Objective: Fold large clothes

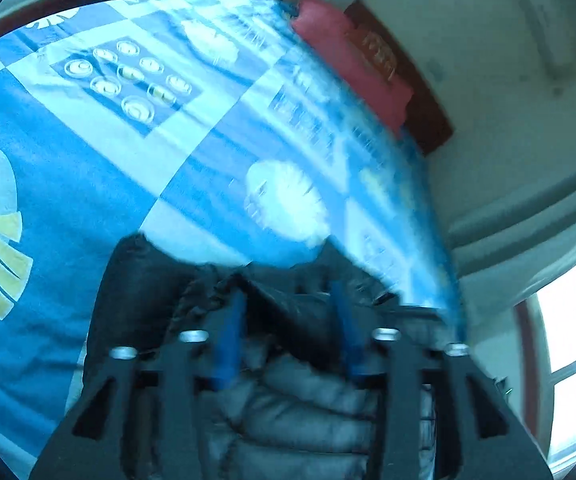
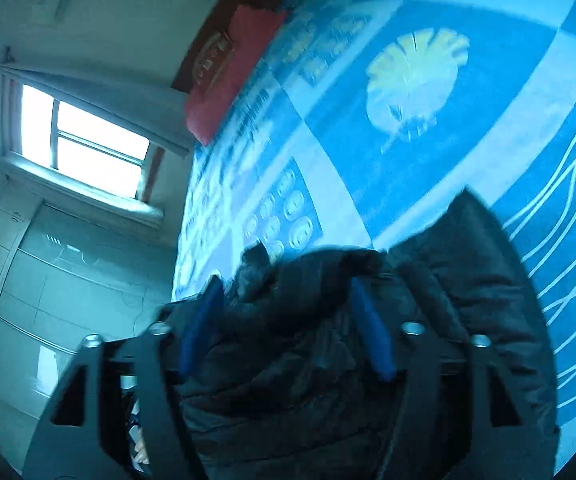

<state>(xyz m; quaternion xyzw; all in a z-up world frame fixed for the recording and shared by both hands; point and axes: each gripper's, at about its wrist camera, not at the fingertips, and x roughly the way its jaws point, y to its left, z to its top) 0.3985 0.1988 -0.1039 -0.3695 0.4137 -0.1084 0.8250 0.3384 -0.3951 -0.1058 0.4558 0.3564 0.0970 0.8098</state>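
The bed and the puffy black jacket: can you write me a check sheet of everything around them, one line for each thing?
Surface: a bed with a blue and white patterned bedspread, leaf and circle prints on it.
Job's things: a black quilted jacket lies bunched at the near edge of the bedspread.
Clutter: a red pillow at the far end of the bed.
Grippers: left claw open, jacket fabric between its blue fingers; right claw open, jacket fabric between its fingers too.
Cables: nothing seen.
Surroundings: a bright window with a curtain, pale cabinets below it, a dark red headboard.
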